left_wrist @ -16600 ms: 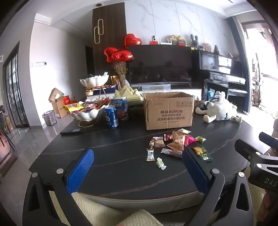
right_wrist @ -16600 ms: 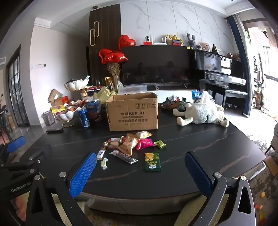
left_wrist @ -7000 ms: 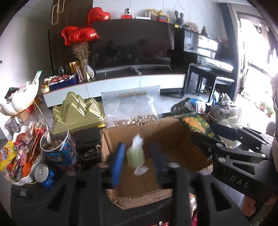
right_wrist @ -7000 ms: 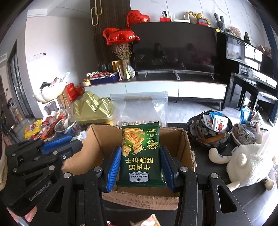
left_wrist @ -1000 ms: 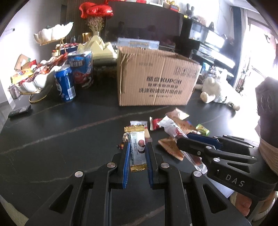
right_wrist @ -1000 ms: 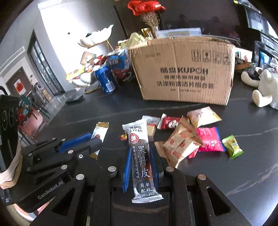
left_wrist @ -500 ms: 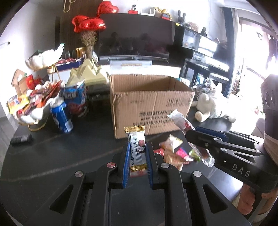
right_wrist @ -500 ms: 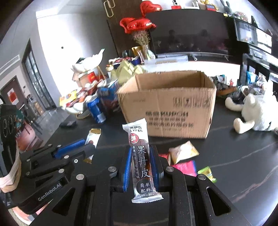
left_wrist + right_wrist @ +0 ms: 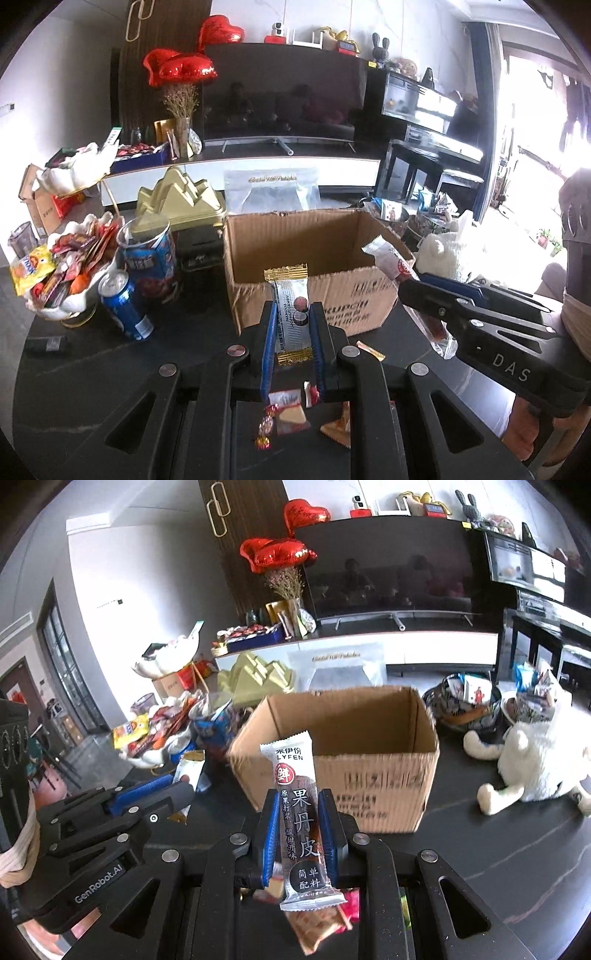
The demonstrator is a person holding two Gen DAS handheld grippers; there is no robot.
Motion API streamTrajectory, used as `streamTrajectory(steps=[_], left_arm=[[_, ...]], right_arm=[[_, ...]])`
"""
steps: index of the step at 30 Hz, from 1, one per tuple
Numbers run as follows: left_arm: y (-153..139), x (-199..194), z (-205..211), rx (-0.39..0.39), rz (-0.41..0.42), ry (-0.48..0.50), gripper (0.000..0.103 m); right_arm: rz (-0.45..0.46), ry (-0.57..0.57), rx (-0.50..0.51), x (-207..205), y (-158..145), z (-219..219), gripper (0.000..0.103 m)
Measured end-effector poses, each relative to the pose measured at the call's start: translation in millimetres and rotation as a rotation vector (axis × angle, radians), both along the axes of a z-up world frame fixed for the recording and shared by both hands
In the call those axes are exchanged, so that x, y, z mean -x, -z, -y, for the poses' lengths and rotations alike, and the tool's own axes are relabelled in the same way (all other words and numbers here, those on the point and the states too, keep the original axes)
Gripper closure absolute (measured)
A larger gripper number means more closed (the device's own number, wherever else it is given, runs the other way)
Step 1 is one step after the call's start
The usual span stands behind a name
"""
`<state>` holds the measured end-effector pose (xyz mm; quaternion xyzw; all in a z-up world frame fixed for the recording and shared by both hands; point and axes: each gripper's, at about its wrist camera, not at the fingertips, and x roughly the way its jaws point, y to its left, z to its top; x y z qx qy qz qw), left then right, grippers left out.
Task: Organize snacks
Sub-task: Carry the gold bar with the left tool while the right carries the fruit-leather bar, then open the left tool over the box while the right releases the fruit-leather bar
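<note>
My left gripper is shut on a white snack bar with gold ends, held upright in front of the open cardboard box. My right gripper is shut on a dark fruit-leather bar, held upright before the same box. The right gripper with its bar also shows in the left wrist view, at the box's right front corner. The left gripper shows in the right wrist view, left of the box. Loose snacks lie on the black table below the grippers.
Left of the box stand a blue can, a blue tub and a white dish of snacks. A white plush toy lies right of the box. A gold box and a clear bag stand behind it.
Both grippers have risen and moved forward toward the box, each still holding its bar. The box now looks closer and its open inside shows.
</note>
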<state>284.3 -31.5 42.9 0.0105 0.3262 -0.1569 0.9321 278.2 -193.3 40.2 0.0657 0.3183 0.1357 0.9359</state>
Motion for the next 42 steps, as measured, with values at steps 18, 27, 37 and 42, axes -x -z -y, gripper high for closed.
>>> streamTrajectory(steps=[18, 27, 37, 42], left_arm=[[-14.4, -77.7, 17.8, -0.036, 0.018, 0.037, 0.084], [6.1, -121.6, 30.8, -0.046, -0.021, 0.047, 0.083], [11.1, -113.6, 24.9, -0.09, 0.025, 0.001, 0.058], [2.9, -84.5, 19.7, -0.085, 0.041, 0.013, 0.051]], right_arm=[[0.014, 0.01, 0.037, -75.0, -19.0, 9.8, 0.081], [0.002, 0.022, 0.082, -108.5, -3.2, 12.9, 0.081], [0.046, 0.092, 0.13, -106.8, 6.9, 17.5, 0.065], [0.045, 0.072, 0.094, -84.9, 5.2, 16.3, 0.065]])
